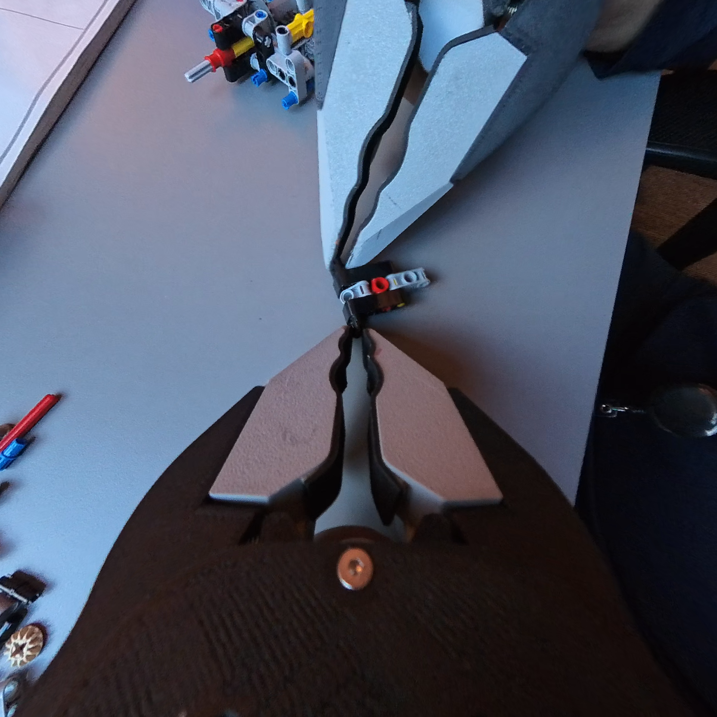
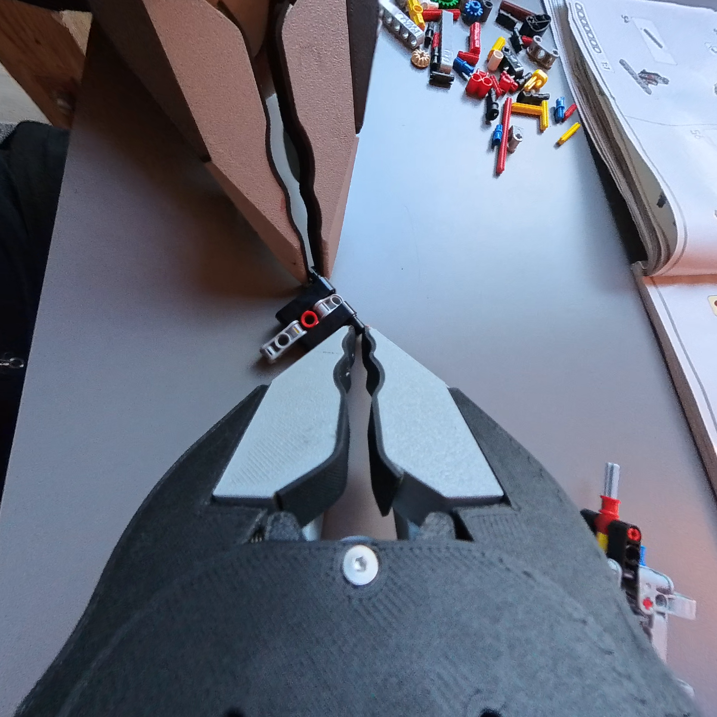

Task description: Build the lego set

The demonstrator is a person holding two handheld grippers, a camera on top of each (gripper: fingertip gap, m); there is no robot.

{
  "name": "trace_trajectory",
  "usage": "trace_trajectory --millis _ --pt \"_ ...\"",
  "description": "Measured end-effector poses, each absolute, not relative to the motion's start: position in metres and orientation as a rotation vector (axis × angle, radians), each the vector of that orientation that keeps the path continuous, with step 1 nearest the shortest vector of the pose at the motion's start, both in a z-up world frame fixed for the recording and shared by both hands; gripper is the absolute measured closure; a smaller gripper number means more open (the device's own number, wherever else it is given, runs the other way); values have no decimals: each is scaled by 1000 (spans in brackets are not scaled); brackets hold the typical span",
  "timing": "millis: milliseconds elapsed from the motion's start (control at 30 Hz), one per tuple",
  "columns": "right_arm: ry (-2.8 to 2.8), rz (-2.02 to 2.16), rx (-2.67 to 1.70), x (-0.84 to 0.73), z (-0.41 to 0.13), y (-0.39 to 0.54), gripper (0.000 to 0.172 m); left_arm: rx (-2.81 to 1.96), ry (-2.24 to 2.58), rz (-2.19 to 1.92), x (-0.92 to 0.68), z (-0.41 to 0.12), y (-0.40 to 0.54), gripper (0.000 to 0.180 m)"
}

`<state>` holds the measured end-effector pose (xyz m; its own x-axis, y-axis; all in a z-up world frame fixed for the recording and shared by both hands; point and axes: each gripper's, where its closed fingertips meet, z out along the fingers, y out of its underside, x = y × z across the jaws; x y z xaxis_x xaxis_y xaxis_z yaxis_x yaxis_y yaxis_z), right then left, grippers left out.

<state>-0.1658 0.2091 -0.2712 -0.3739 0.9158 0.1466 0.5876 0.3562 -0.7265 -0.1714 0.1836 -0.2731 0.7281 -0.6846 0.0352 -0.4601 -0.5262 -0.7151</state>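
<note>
Across the pale grey worktop, two hand-held claws meet tip to tip over one small assembly of black, grey and red plastic construction pieces — the only thing lifted between them. This assembly lies straight ahead of each claw, its grey perforated beam running crosswise to both. Left claw, with pinkish-tan fingers, reaches in from the near edge, narrowed onto a thin black pin at the assembly's lower corner. Right claw, with silver-grey fingers, comes from the opposite side, likewise pinched on a slim black stub at the other corner; neither is nearer. Both point slightly downward, fingers almost in line. Off to the side lie an open printed instruction booklet, a larger half-built model of black, yellow and grey pieces, and a scatter of loose coloured pieces.
</note>
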Motion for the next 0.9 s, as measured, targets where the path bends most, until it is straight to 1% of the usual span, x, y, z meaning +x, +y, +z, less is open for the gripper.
trace_trajectory --millis 200,333,433,500,733,900 --pt "-2032 875 -1376 -172 -268 218 172 -2223 823 -389 -178 -273 191 179" --pt "-1978 887 -1390 -172 -263 227 165 -2219 833 -390 -179 -273 188 177" --pt "-1938 911 -1376 -172 -257 230 161 -2215 834 -383 -181 -273 186 163" --pt "-1916 901 -1355 -173 -253 232 158 -2208 844 -367 -182 -273 183 158" --pt "-1830 828 -1290 -175 -241 243 159 -2184 867 -325 -186 -272 177 155" --pt "-1714 864 -1289 -175 -225 254 161 -2121 935 -216 -183 -271 175 158"
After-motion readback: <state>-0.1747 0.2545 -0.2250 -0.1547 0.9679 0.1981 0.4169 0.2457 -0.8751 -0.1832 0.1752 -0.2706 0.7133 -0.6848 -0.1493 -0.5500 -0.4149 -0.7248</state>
